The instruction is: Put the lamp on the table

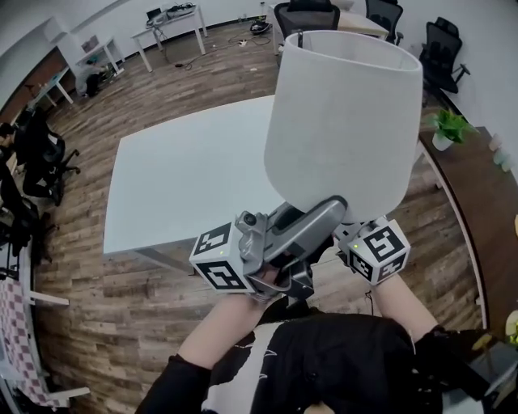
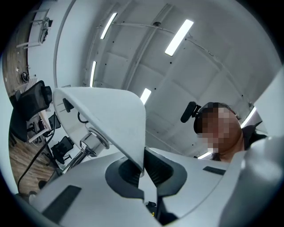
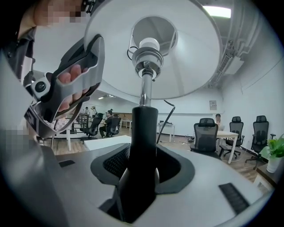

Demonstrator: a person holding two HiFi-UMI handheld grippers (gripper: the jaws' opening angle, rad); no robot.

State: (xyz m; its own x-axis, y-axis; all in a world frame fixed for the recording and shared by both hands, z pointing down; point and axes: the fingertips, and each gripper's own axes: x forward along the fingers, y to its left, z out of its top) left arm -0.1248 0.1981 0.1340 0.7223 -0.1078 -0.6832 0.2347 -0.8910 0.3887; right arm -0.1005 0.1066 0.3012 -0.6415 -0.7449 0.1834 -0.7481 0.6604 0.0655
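Observation:
A lamp with a large white shade [image 1: 344,121] is held up in the air over the near right corner of the white table [image 1: 178,174]. My left gripper [image 2: 143,167] is shut on the lower rim of the shade [image 2: 111,115], pinching its thin edge; in the head view the left gripper [image 1: 333,209] reaches up to the shade's bottom. My right gripper [image 3: 143,165] is closed on the lamp's black stem [image 3: 143,133], just below the chrome rod and bulb socket [image 3: 148,51]. The lamp's base is hidden.
Black office chairs [image 1: 307,16] stand beyond the table, and another chair [image 1: 443,48] is at the right. A potted plant [image 1: 445,128] sits on a wooden counter [image 1: 477,202] to the right. More desks [image 1: 166,24] are at the far left. The floor is wood.

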